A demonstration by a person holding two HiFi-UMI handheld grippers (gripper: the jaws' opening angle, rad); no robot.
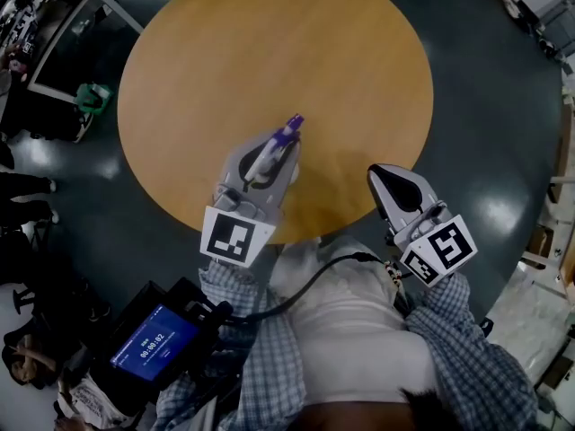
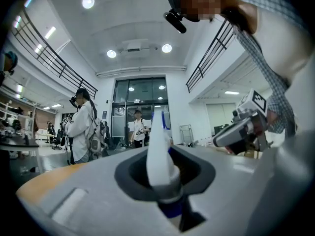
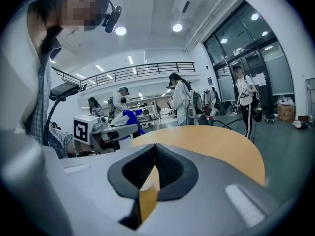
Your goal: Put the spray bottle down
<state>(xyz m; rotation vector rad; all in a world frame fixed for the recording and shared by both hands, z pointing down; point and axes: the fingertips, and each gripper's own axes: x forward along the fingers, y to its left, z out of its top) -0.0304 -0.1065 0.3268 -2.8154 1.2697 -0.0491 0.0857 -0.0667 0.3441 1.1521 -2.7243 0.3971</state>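
Table [image 1: 269, 43]: a round wooden top is seen from above on a dark floor.
Left gripper [image 1: 280, 144]: it is held level over the near part of the table and is clenched on the bottle.
Bottle [image 1: 269, 155]: its white body is clamped between the left jaws, and its purple-blue head is pointed away from the person, past the jaw tips. It is carried above the table; contact with the wood cannot be made out.
Right gripper [image 1: 395, 187]: it is held over the near edge of the table, beside the left gripper and apart from it. Its jaws are drawn together, with nothing caught between them.
Screen [image 1: 154, 339]: a lit blue display is seen at the person's left side.
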